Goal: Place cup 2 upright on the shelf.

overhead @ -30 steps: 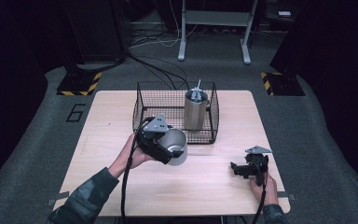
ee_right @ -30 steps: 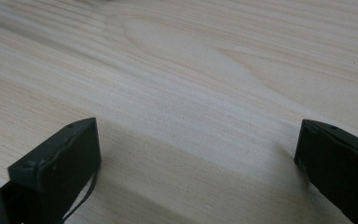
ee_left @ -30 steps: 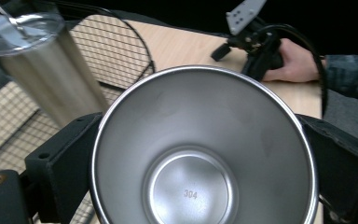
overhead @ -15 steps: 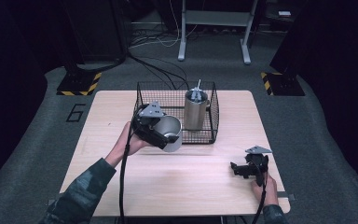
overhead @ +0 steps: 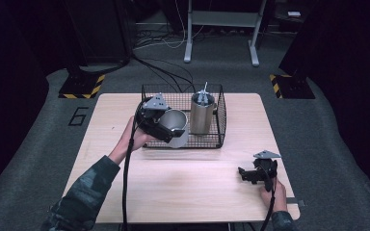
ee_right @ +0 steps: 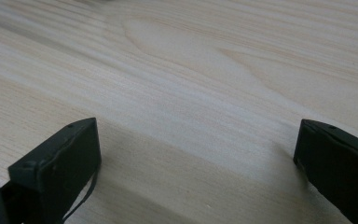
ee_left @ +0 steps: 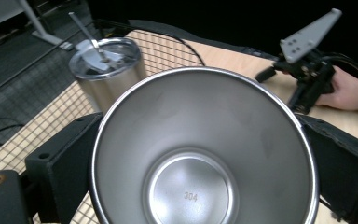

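Observation:
My left gripper (overhead: 169, 129) is shut on an empty steel cup (overhead: 175, 125), held tilted above the front left rim of a black wire basket (overhead: 219, 111). In the left gripper view the cup (ee_left: 200, 140) opens toward the camera, with a black jaw pressed on either side of it. A lidded steel tumbler (overhead: 202, 113) with a straw stands upright inside the basket, just right of the cup. My right gripper (overhead: 246, 174) rests low on the table near the front right. Its jaws stand wide apart over bare wood in the right gripper view, so it is open (ee_right: 196, 149) and holds nothing.
The basket sits at the back middle of a light wooden table (overhead: 183, 192). A cable trails from the left gripper along the person's forearm (overhead: 89, 192). Dark floor, cables and stand legs lie beyond the table's far edge.
The left gripper has carried the cup away from me, from the table in front of the basket up over its front left rim. The right gripper has stayed still.

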